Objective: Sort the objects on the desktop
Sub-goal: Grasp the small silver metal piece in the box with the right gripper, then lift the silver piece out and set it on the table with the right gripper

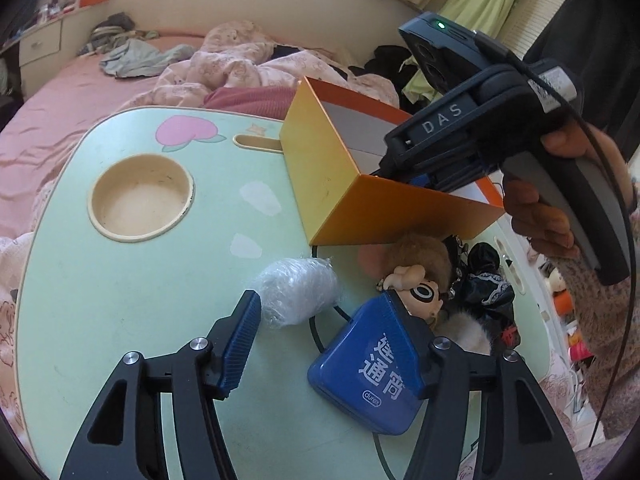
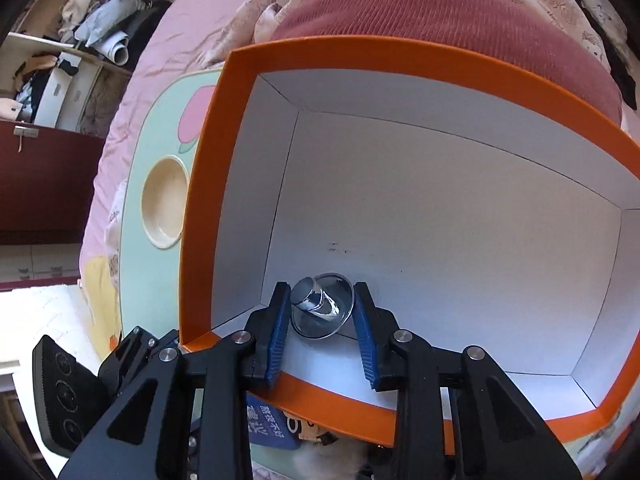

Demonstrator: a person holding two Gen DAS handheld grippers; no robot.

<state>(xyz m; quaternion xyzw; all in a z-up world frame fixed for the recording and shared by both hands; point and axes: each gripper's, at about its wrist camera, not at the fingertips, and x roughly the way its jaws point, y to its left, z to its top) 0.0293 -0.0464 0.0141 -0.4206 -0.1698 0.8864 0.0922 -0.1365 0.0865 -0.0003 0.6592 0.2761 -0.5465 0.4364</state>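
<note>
Tin lies on the counter against our left gripper's spread, empty fingers, long axis running away from us, while our right gripper hangs inside the box, fingers flanking a suction cup, grip uncertain.

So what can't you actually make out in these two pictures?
- Left wrist view: the doll is partly hidden by the blue tin and the orange box.
- Left wrist view: the black items beside it are a blurred tangle.
- Right wrist view: whether the right tool grips the glass piece or merely flanks it.
</note>
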